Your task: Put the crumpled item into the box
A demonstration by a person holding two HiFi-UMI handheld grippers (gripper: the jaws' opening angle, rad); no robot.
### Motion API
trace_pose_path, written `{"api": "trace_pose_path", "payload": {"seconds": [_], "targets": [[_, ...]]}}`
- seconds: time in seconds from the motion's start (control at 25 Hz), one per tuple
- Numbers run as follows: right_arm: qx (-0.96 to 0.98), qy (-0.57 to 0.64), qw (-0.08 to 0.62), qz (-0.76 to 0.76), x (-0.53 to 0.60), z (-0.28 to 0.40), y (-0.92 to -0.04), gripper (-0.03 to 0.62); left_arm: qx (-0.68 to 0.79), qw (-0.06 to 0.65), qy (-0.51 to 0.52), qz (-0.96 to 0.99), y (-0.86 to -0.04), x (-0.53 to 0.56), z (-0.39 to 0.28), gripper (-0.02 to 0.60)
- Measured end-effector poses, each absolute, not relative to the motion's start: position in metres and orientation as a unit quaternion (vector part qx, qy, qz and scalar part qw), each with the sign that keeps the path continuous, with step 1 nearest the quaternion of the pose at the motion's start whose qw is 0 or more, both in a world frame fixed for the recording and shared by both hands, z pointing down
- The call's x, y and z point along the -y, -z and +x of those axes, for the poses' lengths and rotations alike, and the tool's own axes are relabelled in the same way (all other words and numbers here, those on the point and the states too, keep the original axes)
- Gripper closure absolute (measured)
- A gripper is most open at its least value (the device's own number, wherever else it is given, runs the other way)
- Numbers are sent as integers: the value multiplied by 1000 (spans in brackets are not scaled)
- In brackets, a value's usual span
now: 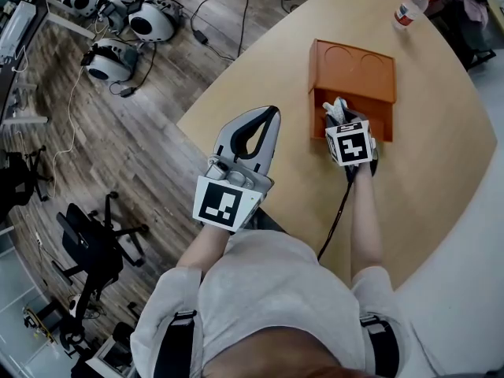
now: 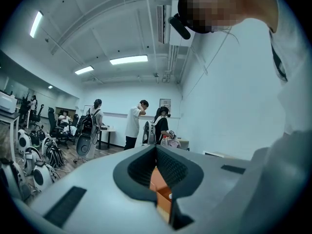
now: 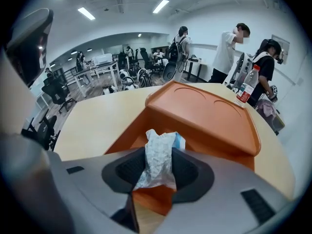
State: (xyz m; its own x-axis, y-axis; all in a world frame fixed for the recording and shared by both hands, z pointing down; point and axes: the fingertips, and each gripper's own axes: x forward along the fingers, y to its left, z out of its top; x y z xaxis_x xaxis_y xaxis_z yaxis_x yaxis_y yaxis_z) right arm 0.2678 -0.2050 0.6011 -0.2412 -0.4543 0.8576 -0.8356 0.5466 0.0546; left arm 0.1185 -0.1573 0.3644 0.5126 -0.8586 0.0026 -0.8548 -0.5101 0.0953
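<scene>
Right gripper [image 3: 158, 172] clamping one crumpled item [image 3: 159, 147], one orange box [image 3: 204, 112]

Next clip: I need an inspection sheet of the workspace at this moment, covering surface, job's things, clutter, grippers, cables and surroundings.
Surface: light wooden table with a rounded edge.
Job's things: orange box, lid open; crumpled item held at its open compartment, not yet let go.
Clutter: plastic bottle at the table's far edge.
Grippers: right gripper shut on the crumpled item, tilted down toward the box; left gripper shut, nothing between its jaws, over the table's near edge.
Cables: black cable runs back from the right gripper; floor cables beyond the table.
Surroundings: white headsets and office chair on the wood floor; people standing in the background.
</scene>
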Motion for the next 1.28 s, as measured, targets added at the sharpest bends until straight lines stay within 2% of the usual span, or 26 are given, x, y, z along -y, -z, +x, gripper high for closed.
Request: {"api": "trace_pose_path", "payload": {"seconds": [0.28, 0.72, 0.88, 1.08, 1.28], "targets": [[743, -208, 481, 416, 203, 267, -607, 430, 494, 46, 17, 868, -368, 153, 117, 568], [746, -209, 481, 410, 201, 264, -607, 427, 497, 41, 25, 866, -364, 148, 114, 568], [748, -215, 472, 414, 202, 265, -608, 414, 493, 34, 21, 869, -360, 148, 115, 568], [756, -219, 460, 411, 200, 262, -607, 364, 495, 29, 26, 868, -355, 146, 111, 568], [759, -223, 424, 441, 197, 263, -594, 362, 483, 19, 27, 875, -348, 143, 107, 568]]}}
